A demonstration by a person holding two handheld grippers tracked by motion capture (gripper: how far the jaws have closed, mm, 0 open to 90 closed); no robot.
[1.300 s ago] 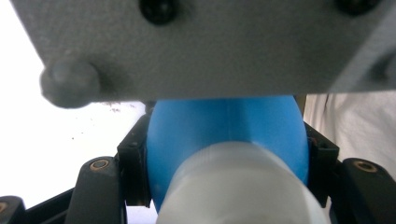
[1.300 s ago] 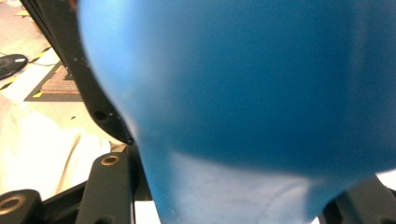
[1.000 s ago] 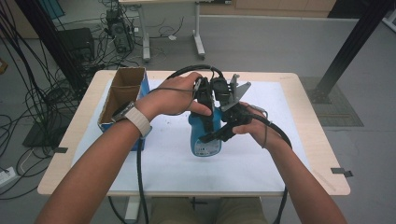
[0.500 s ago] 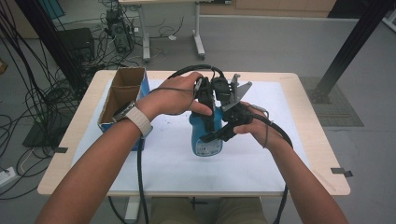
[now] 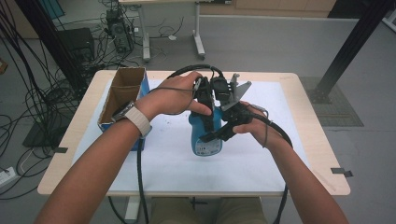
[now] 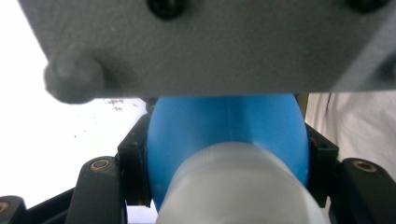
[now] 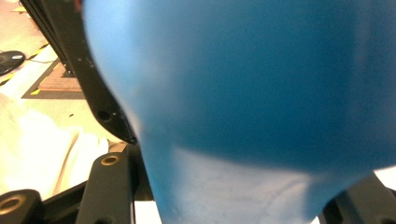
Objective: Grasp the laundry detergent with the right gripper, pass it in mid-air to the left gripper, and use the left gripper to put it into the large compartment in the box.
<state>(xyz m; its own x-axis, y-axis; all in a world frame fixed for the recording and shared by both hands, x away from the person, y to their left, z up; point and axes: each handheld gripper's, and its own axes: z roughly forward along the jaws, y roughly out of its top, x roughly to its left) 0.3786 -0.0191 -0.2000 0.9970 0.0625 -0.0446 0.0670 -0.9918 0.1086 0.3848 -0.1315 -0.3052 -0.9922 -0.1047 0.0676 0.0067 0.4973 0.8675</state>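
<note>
Clamped on 1 blue bottle (image 6: 224, 126): left gripper (image 5: 205, 100) pinching its upper shoulder just below the white cap (image 6: 238, 186), right gripper (image 5: 219, 135) gripping the body lower down. Bottle (image 5: 205, 135) upright, long axis vertical, standing on the white mat (image 5: 168, 163) near table centre, right of 1 open cardboard box (image 5: 122, 93). Both hands equally close, left (image 5: 175, 98) above, right (image 5: 250, 126) beside the bottle. Likely next: twisting the cap against the held body.
</note>
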